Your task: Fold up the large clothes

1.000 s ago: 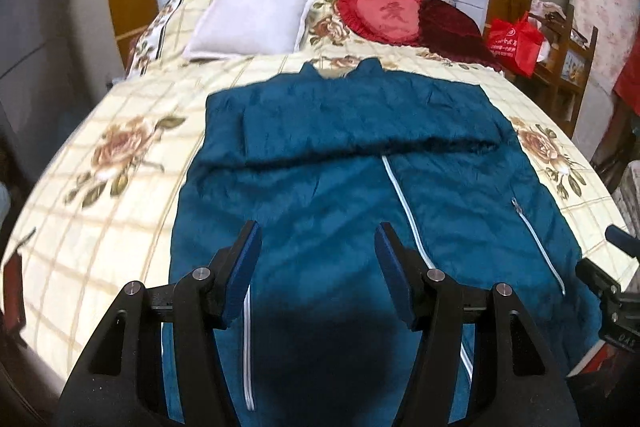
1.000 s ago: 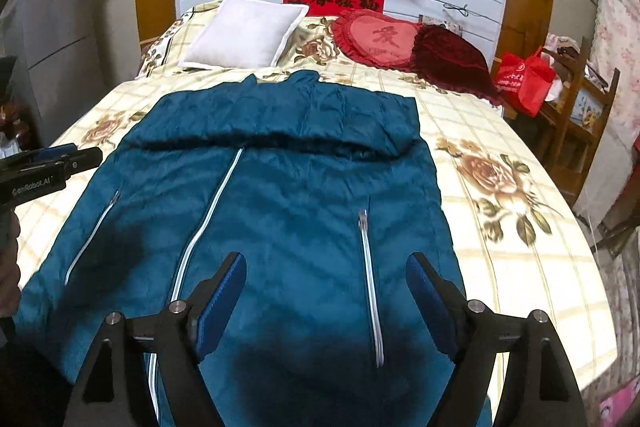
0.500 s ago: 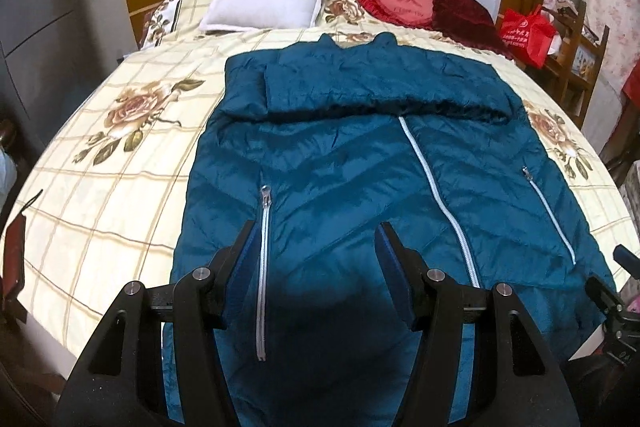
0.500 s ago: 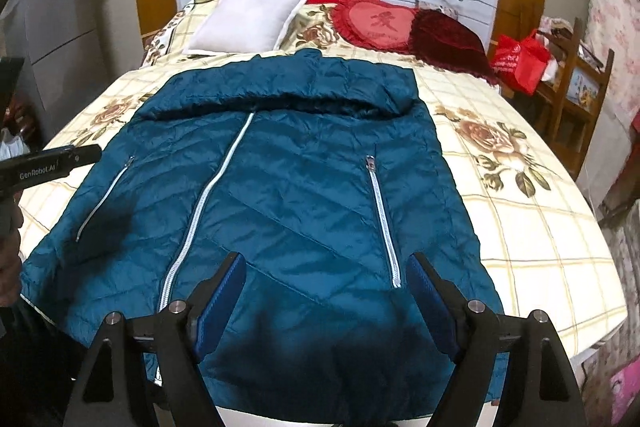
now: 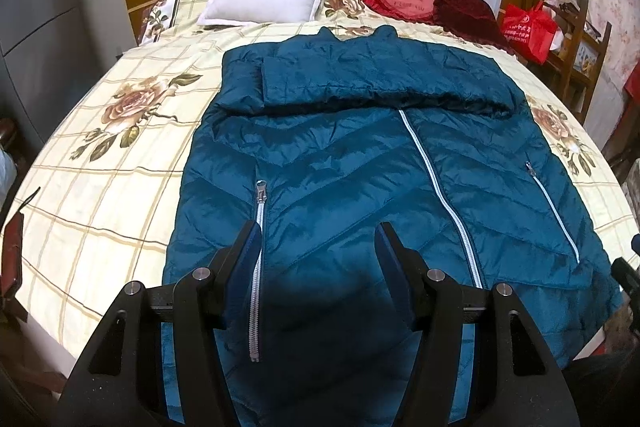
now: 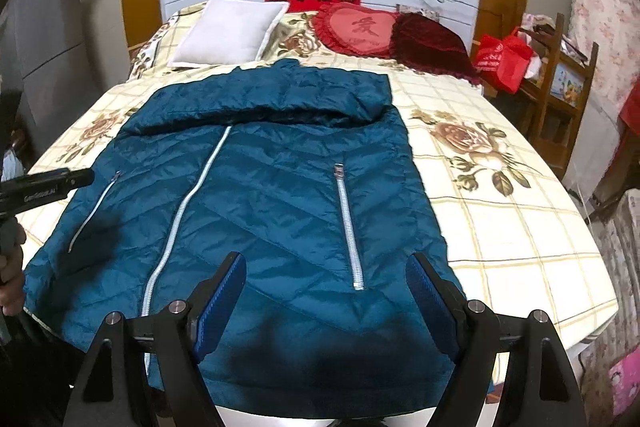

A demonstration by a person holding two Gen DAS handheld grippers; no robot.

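Teal jacket (image 5: 352,163) flat on the bed (image 5: 100,187), collar toward the pillows.

Its length runs from headboard to near hem; left gripper (image 5: 318,259) and right gripper (image 6: 326,291) hover over the hem, jaws apart, empty.

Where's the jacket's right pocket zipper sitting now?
In the right wrist view the pocket zipper runs down the teal jacket just ahead of the open right gripper, right of the long centre zipper and toward the jacket's edge on the floral bedspread.

jacket (image 5: 340,167): teal quilted, front up | zipped shut | sleeves apparently folded across chest | flat on bed
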